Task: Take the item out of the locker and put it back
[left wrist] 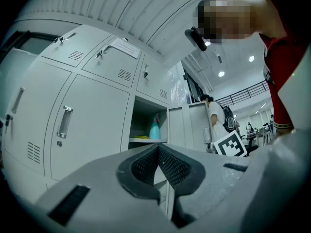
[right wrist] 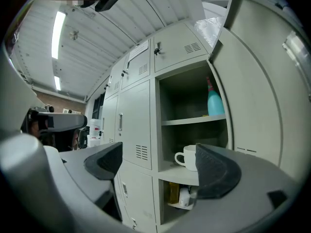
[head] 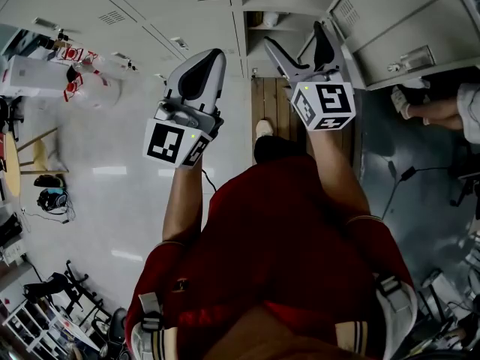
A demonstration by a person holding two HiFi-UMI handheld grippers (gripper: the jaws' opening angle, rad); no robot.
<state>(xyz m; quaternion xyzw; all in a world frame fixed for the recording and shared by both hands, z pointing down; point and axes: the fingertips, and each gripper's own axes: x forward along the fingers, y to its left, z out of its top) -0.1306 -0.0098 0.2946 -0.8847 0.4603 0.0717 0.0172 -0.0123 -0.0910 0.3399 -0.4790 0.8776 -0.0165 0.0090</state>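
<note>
One mug (right wrist: pixel 189 158) on shelf (right wrist: pixel 170 174), left gripper (left wrist: pixel 158 149) closed empty, right gripper (right wrist: pixel 159 154) wide open, empty

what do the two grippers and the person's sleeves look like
Both the left gripper and right gripper are light grey shells with dark textured jaw pads, each carrying a white cube printed with black square markers. The person wears a red short-sleeved top with pale cuff trim.

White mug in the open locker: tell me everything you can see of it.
The white mug looks like glazed ceramic, with a loop handle pointing left in the right gripper view. It stands upright on the middle shelf of the open locker, one shelf below a teal bottle. Only the shelf touches it; the right tool, jaws apart, is not on it, one pad hiding its right side.
</note>
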